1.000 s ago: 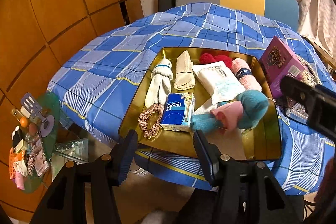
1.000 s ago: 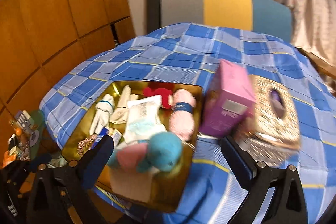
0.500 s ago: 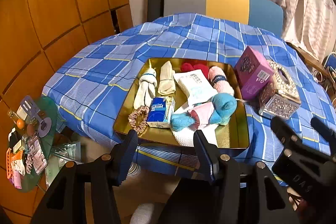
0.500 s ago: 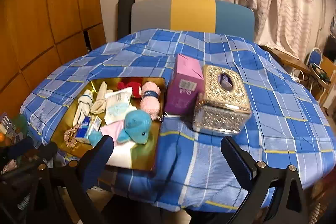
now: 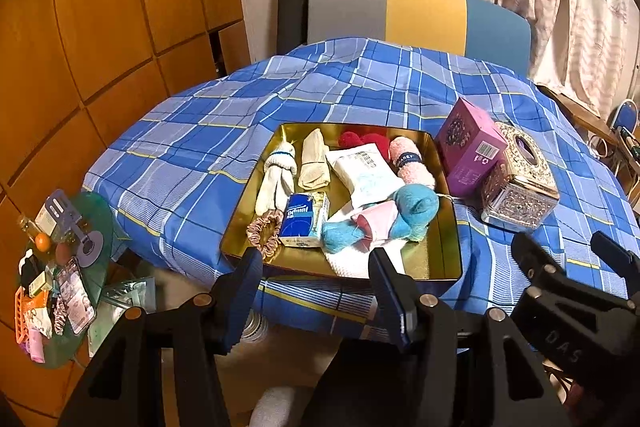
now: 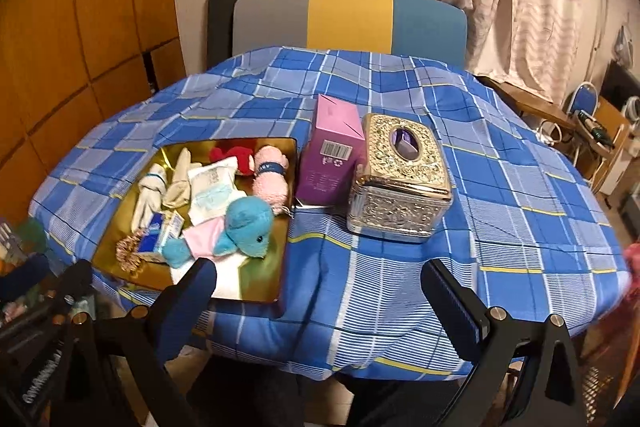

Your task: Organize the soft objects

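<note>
Both tongs, left (image 5: 316, 275) & right (image 6: 320, 291), angled down, open, short of tray (image 5: 448, 267).

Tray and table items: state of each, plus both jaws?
Gold tray: on the table, holding soft items.
Blue plush: lying on its side in the tray.
Pink roll: banded, lying in the tray.
Scrunchie: flat at the tray's near left corner.
Purple box: closed, upright, beside the tray.
Silver tissue box: closed, right of the purple box.
Left gripper: jaws open, empty.
Right gripper: jaws open, empty.
</note>
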